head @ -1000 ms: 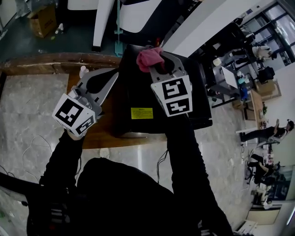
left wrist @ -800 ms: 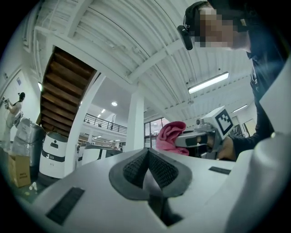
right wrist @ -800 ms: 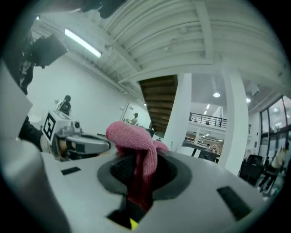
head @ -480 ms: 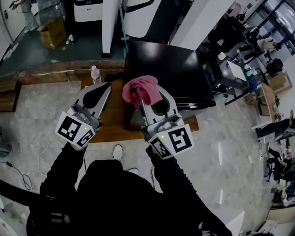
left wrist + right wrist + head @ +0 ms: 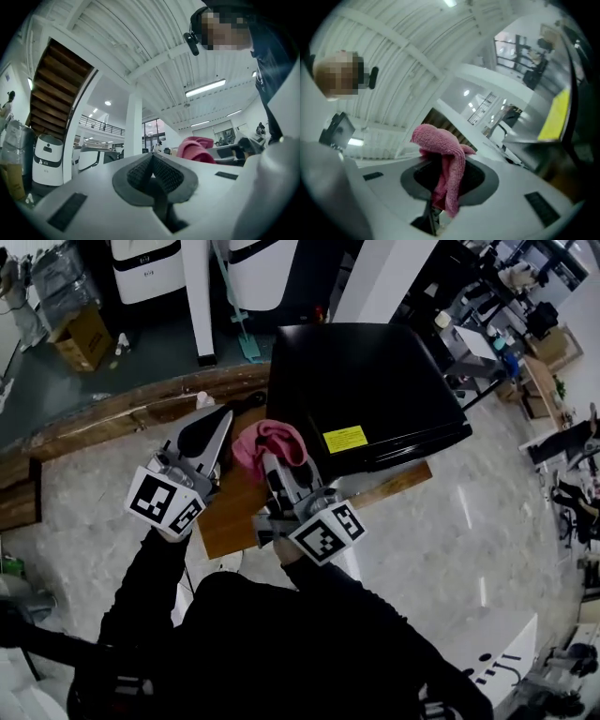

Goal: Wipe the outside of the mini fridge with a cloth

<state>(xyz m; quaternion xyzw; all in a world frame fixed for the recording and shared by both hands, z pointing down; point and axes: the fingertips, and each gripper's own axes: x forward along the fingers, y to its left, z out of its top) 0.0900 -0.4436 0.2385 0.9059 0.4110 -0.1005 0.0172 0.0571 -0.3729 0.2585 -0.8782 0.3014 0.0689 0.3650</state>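
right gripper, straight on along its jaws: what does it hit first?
Probably nothing close. The right gripper is shut on the cloth and aims upward at the ceiling. The fridge lies off to its right, out of line. Depth is hard to judge.

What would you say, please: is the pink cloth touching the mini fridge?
Apart. The right gripper view shows background between the cloth and the mini fridge.

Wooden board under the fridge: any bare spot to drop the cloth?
Bare: the wooden board patch between the left gripper and the right gripper holding the cloth, and a thin strip along the fridge's front edge. The fridge top is bare too. Crowded near the bottle beyond the left gripper.
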